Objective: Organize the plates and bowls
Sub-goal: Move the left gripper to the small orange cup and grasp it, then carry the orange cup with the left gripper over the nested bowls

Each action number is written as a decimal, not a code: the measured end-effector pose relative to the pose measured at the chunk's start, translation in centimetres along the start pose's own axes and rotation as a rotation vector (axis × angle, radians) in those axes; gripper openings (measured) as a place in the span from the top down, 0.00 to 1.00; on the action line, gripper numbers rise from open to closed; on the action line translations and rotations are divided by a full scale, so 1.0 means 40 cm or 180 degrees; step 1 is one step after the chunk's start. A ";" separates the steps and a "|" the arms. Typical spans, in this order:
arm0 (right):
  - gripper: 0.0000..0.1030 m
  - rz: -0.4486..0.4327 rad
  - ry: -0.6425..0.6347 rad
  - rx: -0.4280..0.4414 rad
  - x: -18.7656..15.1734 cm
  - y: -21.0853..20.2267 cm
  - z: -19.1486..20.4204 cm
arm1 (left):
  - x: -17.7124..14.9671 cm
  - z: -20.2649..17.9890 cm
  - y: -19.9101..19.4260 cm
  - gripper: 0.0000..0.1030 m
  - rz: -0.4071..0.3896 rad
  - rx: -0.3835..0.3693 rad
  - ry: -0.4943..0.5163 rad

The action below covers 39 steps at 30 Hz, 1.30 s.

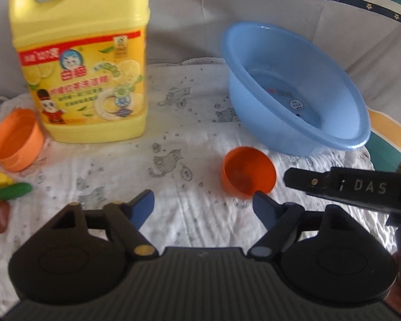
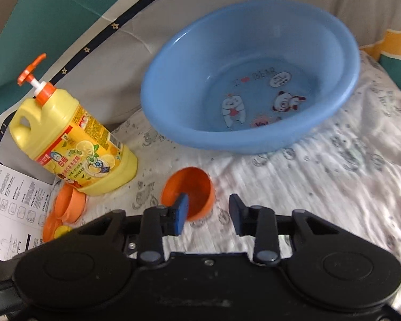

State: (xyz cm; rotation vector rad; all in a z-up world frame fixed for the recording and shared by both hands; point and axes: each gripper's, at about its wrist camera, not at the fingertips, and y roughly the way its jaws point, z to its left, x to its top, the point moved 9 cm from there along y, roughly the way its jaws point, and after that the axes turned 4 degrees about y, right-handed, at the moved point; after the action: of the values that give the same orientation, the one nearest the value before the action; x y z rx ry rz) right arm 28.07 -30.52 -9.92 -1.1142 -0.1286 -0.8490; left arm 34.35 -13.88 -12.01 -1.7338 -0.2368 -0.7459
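The left gripper (image 1: 203,206), across the bottom of its frame, has a black ribbed body, two round black housings, blue-faced fingers (image 1: 141,208), and a yellow and a pale pivot cap. At right, a black bar reads "DAS". The right gripper (image 2: 208,211), low in its frame, is black with grey pivot caps, a centre screw and blue pads (image 2: 181,214).

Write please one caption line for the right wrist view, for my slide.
Right gripper, jaws apart, beside a tipped orange bowl before the blue basin.
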 end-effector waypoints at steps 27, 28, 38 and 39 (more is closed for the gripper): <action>0.94 0.0219 0.0026 0.0150 -0.043 0.072 0.013 | -0.033 -0.042 0.065 0.84 0.0243 -0.0182 0.0059; 0.94 0.0237 0.0019 0.0155 -0.051 0.064 0.017 | -0.041 -0.042 0.055 0.84 0.0255 -0.0162 0.0084; 0.94 0.0345 -0.0182 0.0212 -0.159 -0.047 0.083 | -0.140 -0.019 -0.069 0.84 0.0360 -0.0127 0.0061; 0.94 0.0352 -0.0195 0.0215 -0.172 -0.061 0.089 | -0.151 -0.016 -0.090 0.84 0.0360 -0.0127 0.0051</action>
State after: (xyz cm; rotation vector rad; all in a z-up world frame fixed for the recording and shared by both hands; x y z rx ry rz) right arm 22.83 -24.29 -9.83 -1.0743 -0.1442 -0.7073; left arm 27.57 -12.05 -12.64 -1.7628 -0.1126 -0.6856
